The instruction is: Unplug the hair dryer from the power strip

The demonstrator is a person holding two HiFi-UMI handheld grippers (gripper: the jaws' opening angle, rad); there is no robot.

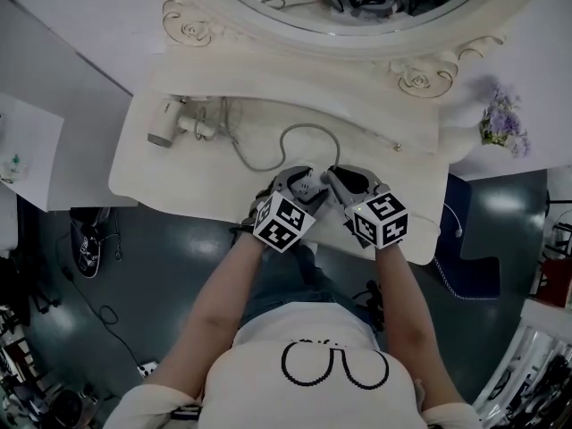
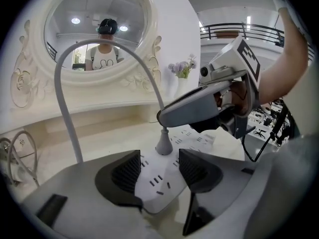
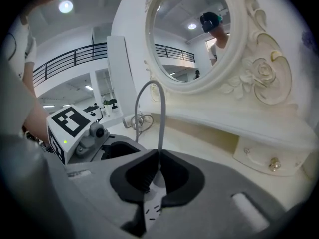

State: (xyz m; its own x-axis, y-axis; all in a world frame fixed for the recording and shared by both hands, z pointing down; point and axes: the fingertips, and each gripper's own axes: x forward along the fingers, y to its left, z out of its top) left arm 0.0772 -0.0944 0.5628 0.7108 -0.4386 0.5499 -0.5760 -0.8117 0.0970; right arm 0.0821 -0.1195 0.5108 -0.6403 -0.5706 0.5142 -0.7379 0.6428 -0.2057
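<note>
**Q:** State of the left tongs?
**A:** My left tongs (image 2: pixel 159 171) are closed part-way on the near end of the flat white plastic power strip (image 2: pixel 158 183). One ribbed black pad (image 2: pixel 127 173) sits at each long side of it. The strip lies flat on the cream carved desk (image 1: pixel 192 186).

**Q:** State of the right tongs?
**A:** My right tongs (image 3: pixel 158 166) are almost together, clamped on the grey cone-shaped plug (image 2: pixel 164 144) just where the grey round cable (image 2: pixel 65 98) leaves it. The plug stands upright with its base on the strip's face, close ahead of the left pads.

**Q:** Location of the dryer?
**A:** The white plastic hair dryer (image 1: pixel 164 125) lies at the rear left corner of the desk, well apart from both tongs. Its cable runs right along the desk, forms a loop, then comes down to the plug.

**Q:** Relative position of the two tongs?
**A:** In the head view they meet tip to tip near the front edge of the desk, left beside right.
</note>
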